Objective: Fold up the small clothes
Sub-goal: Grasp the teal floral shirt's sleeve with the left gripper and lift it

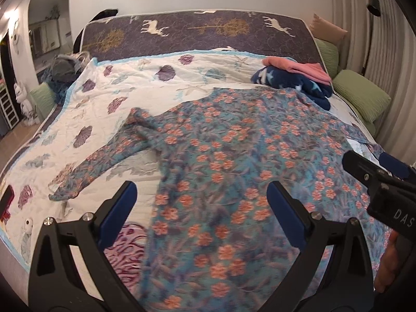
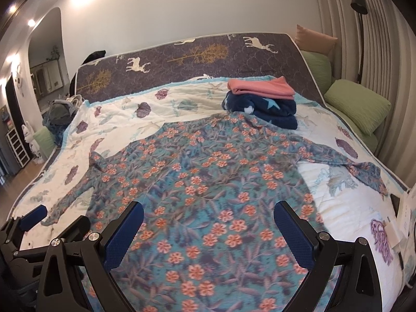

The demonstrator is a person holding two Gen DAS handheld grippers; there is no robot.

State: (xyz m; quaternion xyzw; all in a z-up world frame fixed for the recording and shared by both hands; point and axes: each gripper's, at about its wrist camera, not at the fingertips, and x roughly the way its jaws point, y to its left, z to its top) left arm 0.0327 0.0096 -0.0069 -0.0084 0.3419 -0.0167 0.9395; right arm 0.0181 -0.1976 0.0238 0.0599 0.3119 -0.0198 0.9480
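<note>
A teal garment with orange flowers (image 1: 228,156) lies spread flat on the bed, one sleeve out to the left and one to the right; it also fills the right wrist view (image 2: 208,182). My left gripper (image 1: 201,208) is open and empty above the garment's near left part. My right gripper (image 2: 208,234) is open and empty above its near middle. The right gripper shows at the right edge of the left wrist view (image 1: 377,179). The left gripper shows at the lower left of the right wrist view (image 2: 39,221).
A folded pink cloth (image 2: 260,87) sits on a folded navy star blanket (image 2: 262,109) at the far right of the white quilt (image 2: 117,119). Green pillows (image 2: 358,104) line the right side. White boxes (image 2: 405,215) lie at the right edge. Grey clothes (image 1: 65,67) lie far left.
</note>
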